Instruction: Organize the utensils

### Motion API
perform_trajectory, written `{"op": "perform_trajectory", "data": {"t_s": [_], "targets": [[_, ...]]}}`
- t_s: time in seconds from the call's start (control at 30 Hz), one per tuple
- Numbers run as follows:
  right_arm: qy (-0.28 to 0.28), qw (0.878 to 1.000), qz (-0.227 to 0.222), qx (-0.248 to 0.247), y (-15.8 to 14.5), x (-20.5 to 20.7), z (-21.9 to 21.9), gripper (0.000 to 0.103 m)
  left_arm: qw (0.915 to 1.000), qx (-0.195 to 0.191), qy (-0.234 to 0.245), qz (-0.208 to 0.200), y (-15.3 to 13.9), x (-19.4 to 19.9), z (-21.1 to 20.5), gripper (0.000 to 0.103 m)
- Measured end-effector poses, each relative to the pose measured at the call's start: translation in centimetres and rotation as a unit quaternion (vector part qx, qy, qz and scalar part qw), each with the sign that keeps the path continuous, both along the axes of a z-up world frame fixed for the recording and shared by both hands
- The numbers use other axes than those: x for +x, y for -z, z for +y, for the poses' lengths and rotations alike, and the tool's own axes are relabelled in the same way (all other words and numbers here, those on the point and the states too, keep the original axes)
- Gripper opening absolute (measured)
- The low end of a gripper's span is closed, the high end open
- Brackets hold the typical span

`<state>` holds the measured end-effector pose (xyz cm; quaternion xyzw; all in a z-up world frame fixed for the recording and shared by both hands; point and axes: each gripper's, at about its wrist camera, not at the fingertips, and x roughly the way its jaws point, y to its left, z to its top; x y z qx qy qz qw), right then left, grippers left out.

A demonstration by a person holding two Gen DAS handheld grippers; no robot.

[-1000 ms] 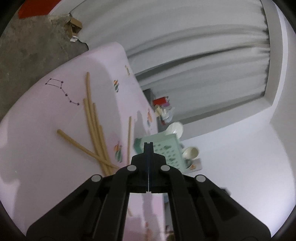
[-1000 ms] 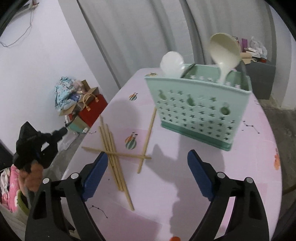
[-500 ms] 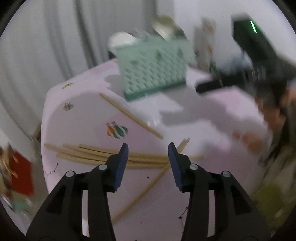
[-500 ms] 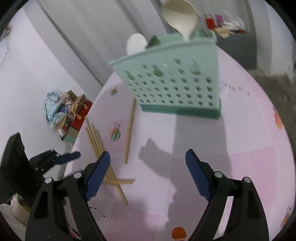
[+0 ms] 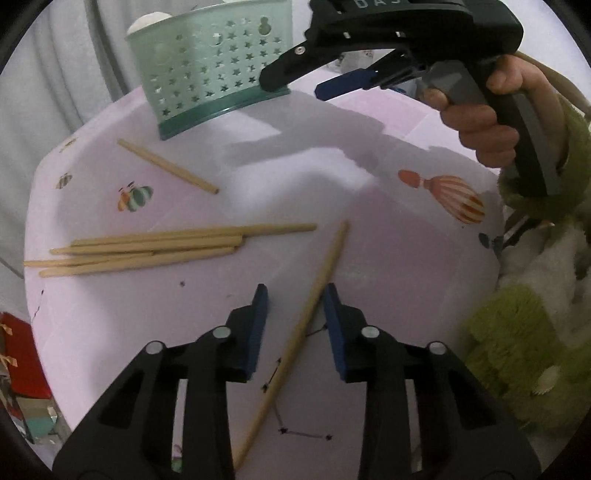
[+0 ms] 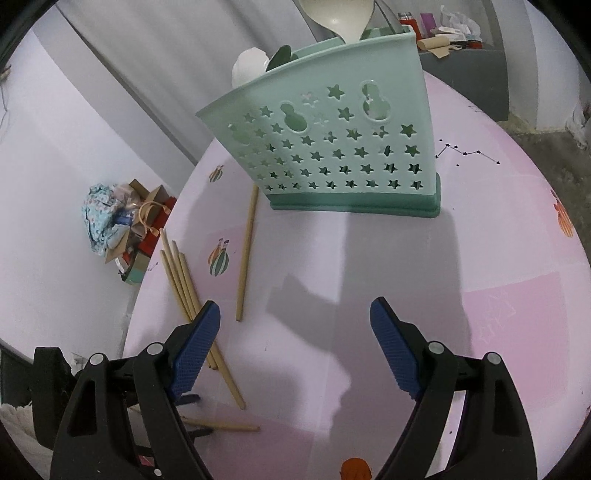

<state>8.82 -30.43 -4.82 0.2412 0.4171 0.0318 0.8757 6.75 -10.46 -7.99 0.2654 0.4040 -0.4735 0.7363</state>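
The left gripper (image 5: 295, 317), jaws closing, straddles a slanted wooden chopstick (image 5: 314, 306) lying on the pink tablecloth (image 5: 369, 258); its blue pads are not yet pressing the stick. Just beyond lies a bundle of chopsticks (image 5: 155, 247), with a single chopstick (image 5: 168, 166) farther on. The right gripper (image 6: 295, 354), held in a hand (image 5: 484, 122), hangs spread wide and empty. At the far end stands the mint-green utensil holder (image 6: 332, 155), spoons (image 6: 340, 14) inside.
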Motion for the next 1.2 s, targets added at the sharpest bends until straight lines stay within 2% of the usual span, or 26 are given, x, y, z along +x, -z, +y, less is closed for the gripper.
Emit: {"op": "perform_trajectory", "data": {"t_s": [0.1, 0.2, 0.27, 0.37, 0.47, 0.5, 0.63, 0.73, 0.8, 0.87, 0.93, 1.0, 1.07, 1.13, 1.2], "targets": [[0.006, 1.000, 0.001, 0.004, 0.2, 0.0, -0.3, 0.082, 0.9996, 0.007, 0.025, -0.007, 0.0, -0.3, -1.3, 0.023], [0.013, 1.000, 0.004, 0.008, 0.3, -0.1, -0.7, 0.080, 0.9972, 0.023, 0.070, -0.017, -0.2, -0.9, -2.1, 0.011], [0.015, 1.000, 0.006, 0.008, 0.3, -0.2, -0.8, 0.078, 0.9925, 0.042, 0.106, -0.044, -0.2, -1.9, -2.7, 0.007], [0.018, 1.000, 0.005, 0.005, 0.2, -0.4, -0.8, 0.078, 0.9886, 0.056, 0.122, -0.068, -0.2, -2.5, -3.1, 0.005], [0.016, 1.000, 0.003, -0.006, -0.2, -0.4, -0.4, 0.077, 0.9896, 0.055, 0.101, -0.085, -0.3, -2.7, -3.0, 0.004], [0.014, 1.000, 0.000, -0.010, -0.4, -0.4, -0.2, 0.077, 0.9914, 0.049, 0.091, -0.080, -0.4, -2.5, -2.8, 0.004], [0.002, 1.000, -0.003, -0.023, -0.9, 0.1, 0.5, 0.077, 0.9983, 0.005, 0.024, -0.054, -2.1, -0.7, -1.2, 0.004], [-0.021, 0.999, -0.011, -0.032, -1.4, 1.3, 1.7, 0.074, 0.9983, -0.032, -0.028, -0.039, -3.9, 0.5, 1.2, 0.004], [-0.037, 0.998, -0.014, -0.040, -1.4, 2.2, 2.9, 0.069, 0.9954, -0.060, -0.066, -0.035, -5.2, 1.3, 3.1, 0.004], [-0.058, 0.997, -0.007, -0.043, -0.9, 3.5, 4.5, 0.063, 0.9871, -0.101, -0.121, -0.030, -6.7, 2.4, 5.6, 0.004], [-0.080, 0.996, 0.003, -0.045, -0.1, 4.5, 5.9, 0.057, 0.9753, -0.142, -0.167, -0.024, -7.7, 3.4, 7.6, 0.004], [-0.100, 0.993, 0.014, -0.059, 0.8, 5.6, 7.6, 0.052, 0.9597, -0.179, -0.215, -0.025, -8.6, 4.1, 9.6, 0.004], [-0.112, 0.991, 0.026, -0.074, 1.7, 6.4, 8.6, 0.044, 0.9384, -0.219, -0.267, -0.023, -9.4, 4.8, 11.6, 0.004], [-0.117, 0.987, 0.043, -0.103, 2.6, 7.3, 9.6, 0.037, 0.9210, -0.249, -0.299, -0.013, -9.9, 5.3, 13.3, 0.004], [-0.120, 0.982, 0.058, -0.134, 3.4, 7.9, 10.2, 0.019, 0.9074, -0.272, -0.320, -0.008, -10.4, 5.3, 14.6, 0.004]]}}
